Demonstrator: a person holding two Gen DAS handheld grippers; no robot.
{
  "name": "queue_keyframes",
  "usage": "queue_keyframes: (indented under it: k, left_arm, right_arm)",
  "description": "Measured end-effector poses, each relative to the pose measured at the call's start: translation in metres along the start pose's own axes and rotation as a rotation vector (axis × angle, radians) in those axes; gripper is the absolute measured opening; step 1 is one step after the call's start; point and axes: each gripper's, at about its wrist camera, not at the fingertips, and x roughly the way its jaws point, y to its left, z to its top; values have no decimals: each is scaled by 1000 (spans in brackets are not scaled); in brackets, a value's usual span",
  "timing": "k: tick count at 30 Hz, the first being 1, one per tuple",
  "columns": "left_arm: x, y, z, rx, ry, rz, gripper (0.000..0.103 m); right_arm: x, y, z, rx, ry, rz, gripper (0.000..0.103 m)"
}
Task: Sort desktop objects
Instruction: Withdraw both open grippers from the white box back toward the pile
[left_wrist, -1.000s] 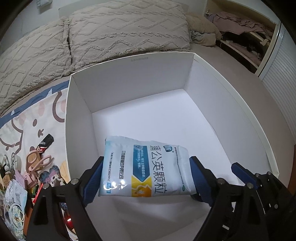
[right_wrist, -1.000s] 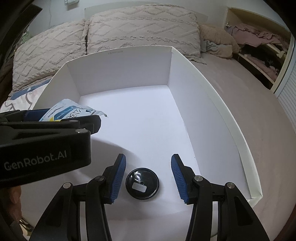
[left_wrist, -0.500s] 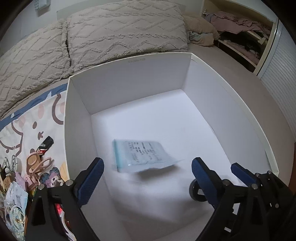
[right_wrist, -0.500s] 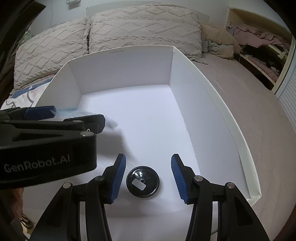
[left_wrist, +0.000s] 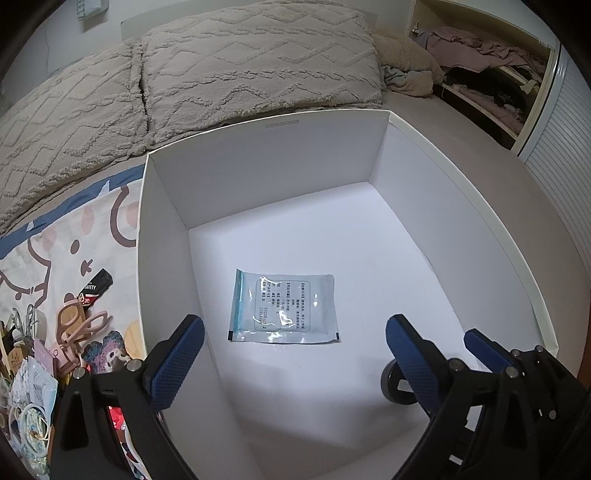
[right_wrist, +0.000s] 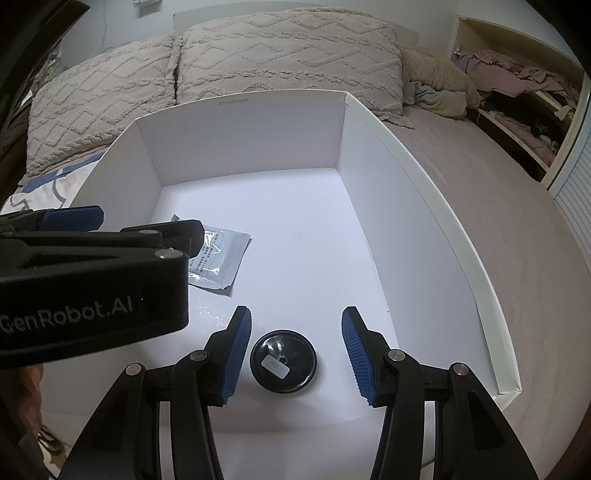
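I am looking down along both claws into a white box (left_wrist: 162, 258) that is sitting on a bed.

Nearest to me, my left claw (left_wrist: 293, 354) is hanging over the near left part of the box with its jaws standing wide apart and nothing between them. My right claw (right_wrist: 295, 354) is hanging over the near right part, jaws parted and gripping nothing; a black round lid (right_wrist: 283, 361) is lying flat on the box floor below the gap, clear of both pads. In the left wrist view only the edge of that lid (left_wrist: 393, 384) is showing behind the right-hand pad.

A little farther in, a pale blue sachet (left_wrist: 283, 309) is lying flat on the box floor, printed side up, free of either claw. In the right wrist view the sachet (right_wrist: 218, 264) is lying partly hidden behind the body of the left claw (right_wrist: 74, 221).

Outside the box's left wall, a heap of small items is waiting on a cartoon-print cloth (left_wrist: 59, 243): pink scissors (left_wrist: 79, 325), a black tube (left_wrist: 94, 290) and other bits I cannot identify.

Beyond the box, two textured beige pillows (left_wrist: 255, 62) are lying across the bed, and at far right an open shelf (left_wrist: 491, 96) is holding crumpled clothes.
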Motion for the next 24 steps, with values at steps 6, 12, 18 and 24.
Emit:
queue_keyframes:
  k: [6, 12, 18, 24]
  left_arm:
    - [-7, -2, 1, 13, -34, 30, 99]
    - [-13, -1, 4, 21, -56, 42, 99]
    - [-25, 6, 6, 2, -82, 44, 99]
    - [-35, 15, -1, -20, -100, 41, 100]
  right_arm:
    - [0, 0, 1, 6, -8, -5, 51]
    - [-13, -2, 2, 26, -38, 11, 51]
    - [-32, -5, 4, 29, -88, -8, 51]
    - [-35, -9, 6, 41, -111, -40, 51]
